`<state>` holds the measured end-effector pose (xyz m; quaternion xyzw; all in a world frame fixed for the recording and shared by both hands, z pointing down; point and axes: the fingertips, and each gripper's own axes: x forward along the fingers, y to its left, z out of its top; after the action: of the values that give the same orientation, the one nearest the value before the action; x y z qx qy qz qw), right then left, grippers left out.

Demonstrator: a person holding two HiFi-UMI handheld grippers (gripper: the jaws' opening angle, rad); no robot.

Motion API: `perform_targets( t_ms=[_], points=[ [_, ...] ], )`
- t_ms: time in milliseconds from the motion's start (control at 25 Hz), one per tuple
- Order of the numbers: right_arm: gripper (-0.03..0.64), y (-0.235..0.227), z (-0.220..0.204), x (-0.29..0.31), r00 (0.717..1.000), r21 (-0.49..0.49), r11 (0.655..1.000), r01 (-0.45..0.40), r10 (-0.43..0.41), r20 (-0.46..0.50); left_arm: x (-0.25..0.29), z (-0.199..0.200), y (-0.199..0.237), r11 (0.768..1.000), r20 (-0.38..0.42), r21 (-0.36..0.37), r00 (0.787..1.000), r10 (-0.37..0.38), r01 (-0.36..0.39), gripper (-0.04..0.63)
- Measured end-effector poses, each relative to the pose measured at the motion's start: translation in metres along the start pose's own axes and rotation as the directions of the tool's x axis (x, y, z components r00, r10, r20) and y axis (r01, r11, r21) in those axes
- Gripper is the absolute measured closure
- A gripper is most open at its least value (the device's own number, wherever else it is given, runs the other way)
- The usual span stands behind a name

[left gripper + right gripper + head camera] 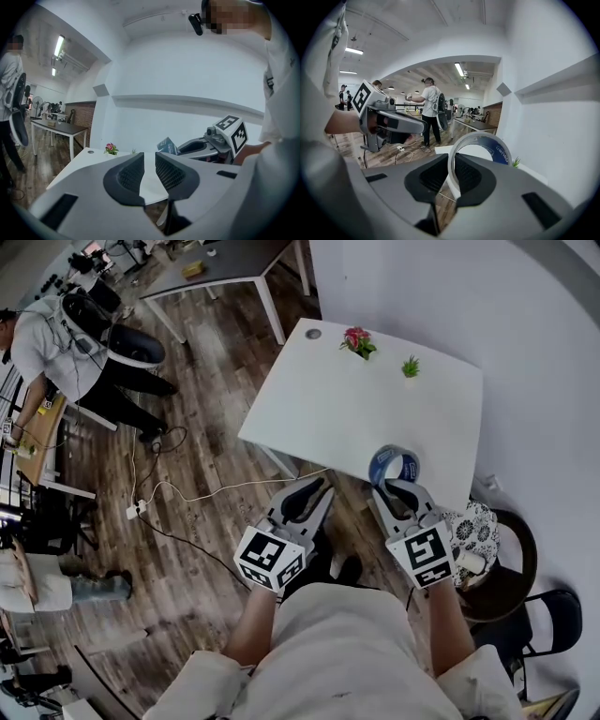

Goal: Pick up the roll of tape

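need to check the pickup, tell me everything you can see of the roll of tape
The roll of tape is a thin ring, blue with white print on its inner face, pale along the rim, hollow in the middle. It is held upright, its wall pinched between the jaws of the right gripper, over the near edge of the white table.

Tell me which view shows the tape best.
The right gripper view: the tape fills the foreground, its band clamped between the right gripper's jaws. The head view shows the tape small, from above; the left gripper view catches only a sliver.
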<state>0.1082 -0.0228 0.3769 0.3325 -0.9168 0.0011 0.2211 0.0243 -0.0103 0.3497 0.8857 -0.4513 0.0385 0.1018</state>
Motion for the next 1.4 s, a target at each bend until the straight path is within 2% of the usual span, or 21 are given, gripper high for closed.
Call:
perform_targets(
  t_ms=[760,1400],
  points=[
    [0.568,0.0,0.024,-0.036,0.991,0.077,0.997,0.016,-0.026,0.135,-0.008,0.008,-0.019,1.0,0.028,0.018,1.0,0.006,-0.006,0.557],
    [0.569,-0.005,0.038,-0.051,0.971,0.137,0.991,0.0,-0.033,0.235,-0.001,0.01,-0.022,1.0,0.027,0.021,1.0,-0.001,0.001,0.565]
  ],
)
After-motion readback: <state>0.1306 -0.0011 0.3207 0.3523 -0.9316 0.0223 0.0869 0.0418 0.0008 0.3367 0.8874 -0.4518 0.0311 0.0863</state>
